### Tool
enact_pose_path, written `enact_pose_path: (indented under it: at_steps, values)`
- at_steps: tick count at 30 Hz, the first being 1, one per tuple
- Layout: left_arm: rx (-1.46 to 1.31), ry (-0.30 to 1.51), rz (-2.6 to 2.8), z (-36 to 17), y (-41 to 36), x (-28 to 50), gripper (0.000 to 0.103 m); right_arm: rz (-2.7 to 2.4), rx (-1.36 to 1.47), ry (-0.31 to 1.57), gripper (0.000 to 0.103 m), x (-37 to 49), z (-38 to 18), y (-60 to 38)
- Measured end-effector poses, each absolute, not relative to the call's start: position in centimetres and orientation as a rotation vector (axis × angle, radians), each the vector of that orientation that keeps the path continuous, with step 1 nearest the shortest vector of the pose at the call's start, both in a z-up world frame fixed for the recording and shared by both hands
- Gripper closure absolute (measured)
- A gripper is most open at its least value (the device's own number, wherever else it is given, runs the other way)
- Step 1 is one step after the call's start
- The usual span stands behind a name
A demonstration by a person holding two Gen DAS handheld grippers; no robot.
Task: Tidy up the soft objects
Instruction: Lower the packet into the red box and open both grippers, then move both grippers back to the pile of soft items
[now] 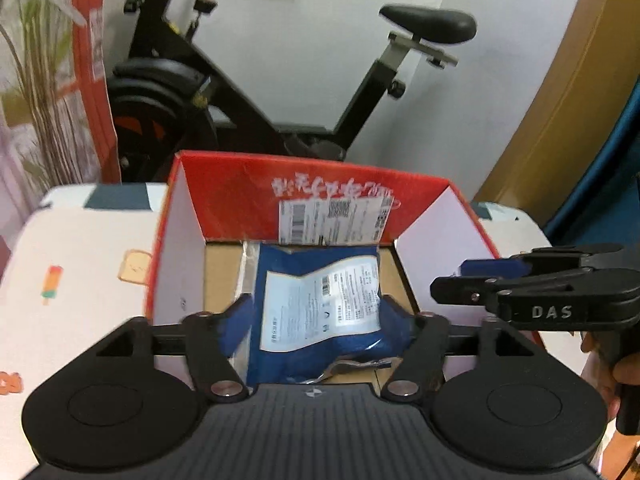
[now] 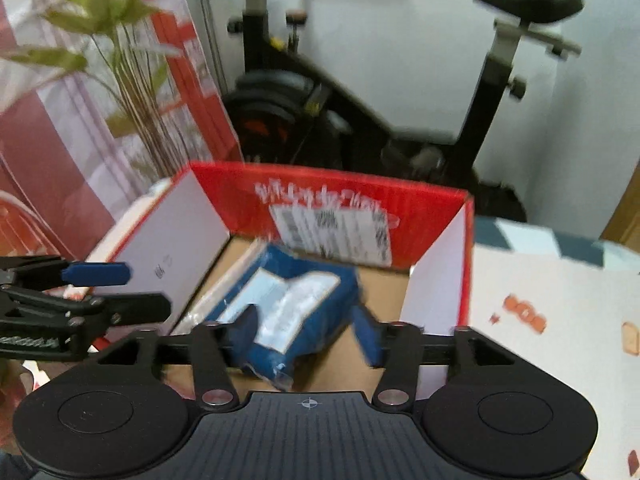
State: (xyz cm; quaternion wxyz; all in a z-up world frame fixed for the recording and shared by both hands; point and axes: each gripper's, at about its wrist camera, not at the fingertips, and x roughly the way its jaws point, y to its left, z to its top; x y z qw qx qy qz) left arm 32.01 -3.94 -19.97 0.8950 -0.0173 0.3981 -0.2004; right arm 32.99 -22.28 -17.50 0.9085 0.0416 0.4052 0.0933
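A blue soft packet (image 1: 320, 300) with a white label lies crumpled on the cardboard floor of an open red and white box (image 1: 240, 196). My left gripper (image 1: 320, 318) hangs over it, open wide, its blue pads on either side of the packet and apart from it. My right gripper (image 2: 306, 332) is open too, above the same packet (image 2: 296, 300) inside the box (image 2: 224, 196); its left pad overlaps the packet in the picture. Each gripper shows side-on in the other's view: the right gripper (image 1: 456, 280) at the box's right wall, the left gripper (image 2: 148, 292) at the left wall.
The box stands on a table with a white patterned cloth (image 1: 80, 260). A black exercise bike (image 1: 240, 92) stands right behind the table against a white wall. A green plant (image 2: 120, 60) and red boards are at the back left. A hand (image 1: 600, 360) holds the right gripper.
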Motion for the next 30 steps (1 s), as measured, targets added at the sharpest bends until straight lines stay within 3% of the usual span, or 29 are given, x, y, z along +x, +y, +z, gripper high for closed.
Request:
enact_pose_path:
  at_steps: [1, 5, 14, 21, 30]
  values:
    - [-0.028, 0.81, -0.41, -19.6, -3.8, 31.5, 0.0, 0.19, 0.087, 0.802, 0.036, 32.3, -17.0, -22.4]
    - [0.009, 0.743, -0.352, -18.1, -3.2, 29.3, 0.0, 0.175, 0.121, 0.664, 0.001, 28.8, -15.5, -23.4]
    - [0.002, 0.604, -0.232, -16.0, -0.1, 23.5, 0.0, 0.16, 0.218, 0.477, 0.0, 21.2, -15.0, -25.1]
    - [0.048, 0.59, -0.221, -17.4, 0.4, 19.9, 0.0, 0.157, 0.246, 0.404, 0.0, 16.8, -16.9, -24.6]
    - [-0.003, 0.727, -0.268, -21.4, 1.2, 17.4, 0.0, 0.139, 0.166, 0.542, 0.0, 14.5, -21.1, -22.1]
